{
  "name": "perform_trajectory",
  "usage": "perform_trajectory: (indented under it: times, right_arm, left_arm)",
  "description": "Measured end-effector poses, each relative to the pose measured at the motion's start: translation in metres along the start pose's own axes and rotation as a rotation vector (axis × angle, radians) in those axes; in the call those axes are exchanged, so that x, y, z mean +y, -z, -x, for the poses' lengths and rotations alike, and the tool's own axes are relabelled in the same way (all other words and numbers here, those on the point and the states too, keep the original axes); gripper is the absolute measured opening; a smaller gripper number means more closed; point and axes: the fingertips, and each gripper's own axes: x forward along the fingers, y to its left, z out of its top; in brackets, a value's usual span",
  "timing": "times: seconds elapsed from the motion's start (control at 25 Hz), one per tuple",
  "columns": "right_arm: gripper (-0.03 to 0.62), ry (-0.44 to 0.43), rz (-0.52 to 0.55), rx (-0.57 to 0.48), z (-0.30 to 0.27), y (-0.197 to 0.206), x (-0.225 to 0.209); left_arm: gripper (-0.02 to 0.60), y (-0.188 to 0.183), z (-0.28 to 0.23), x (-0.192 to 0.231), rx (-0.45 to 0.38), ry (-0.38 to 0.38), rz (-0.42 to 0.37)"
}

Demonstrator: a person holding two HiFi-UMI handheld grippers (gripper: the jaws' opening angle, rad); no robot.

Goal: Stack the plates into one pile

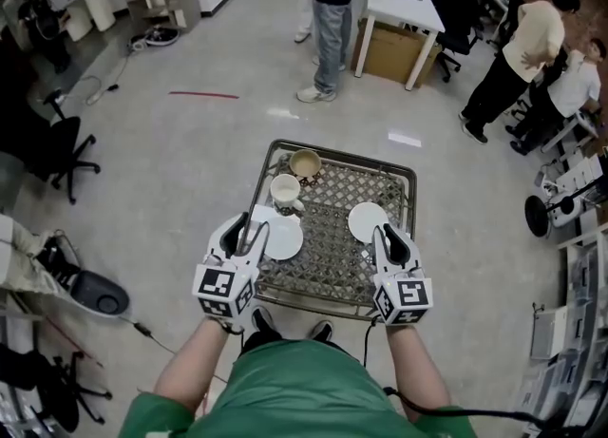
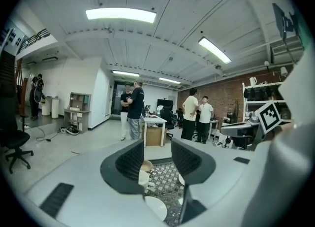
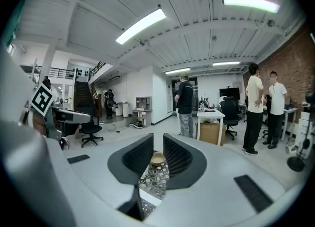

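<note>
Two white plates lie apart on a metal lattice table (image 1: 334, 150): the left plate (image 1: 284, 240) and the right plate (image 1: 364, 220). My left gripper (image 1: 249, 228) hovers over the left plate's near edge, jaws apart and empty. In the left gripper view the left gripper (image 2: 157, 158) points level over the table, and the left plate (image 2: 157, 206) shows below it. My right gripper (image 1: 388, 234) hangs beside the right plate. In the right gripper view the right gripper (image 3: 158, 156) has only a narrow gap between its jaws, with nothing in it.
A white mug (image 1: 285, 191) and a beige bowl (image 1: 305, 164) stand at the table's far left. Beyond the table a person (image 1: 332, 9) stands by a white desk (image 1: 404, 1) with a cardboard box (image 1: 389, 54). More people (image 1: 518, 56) are at the right; an office chair (image 1: 57, 146) at the left.
</note>
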Motion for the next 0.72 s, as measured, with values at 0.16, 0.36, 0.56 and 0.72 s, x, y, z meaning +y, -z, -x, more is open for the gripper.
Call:
perform_trajectory:
  times: [0.16,0.36,0.56,0.72]
  right_arm:
    - [0.080,-0.026,0.034,-0.055,0.017,-0.019,-0.005]
    - [0.080,-0.041,0.032,-0.078,0.028,-0.022,-0.022]
    - [0.080,-0.038,0.005,-0.049,0.031,-0.007,-0.039]
    - [0.080,-0.031,-0.063,-0.022,0.028,0.008,-0.054]
  left_arm:
    - [0.183,-0.022,0.004,-0.025,-0.053,0.011,-0.018]
    - [0.183,-0.033,0.001,-0.052,-0.077,0.020,-0.037]
    - [0.183,-0.028,-0.005,-0.065,-0.072,0.019,-0.034]
    - [0.183,-0.021,-0.011,-0.068,-0.061,0.032,-0.021]
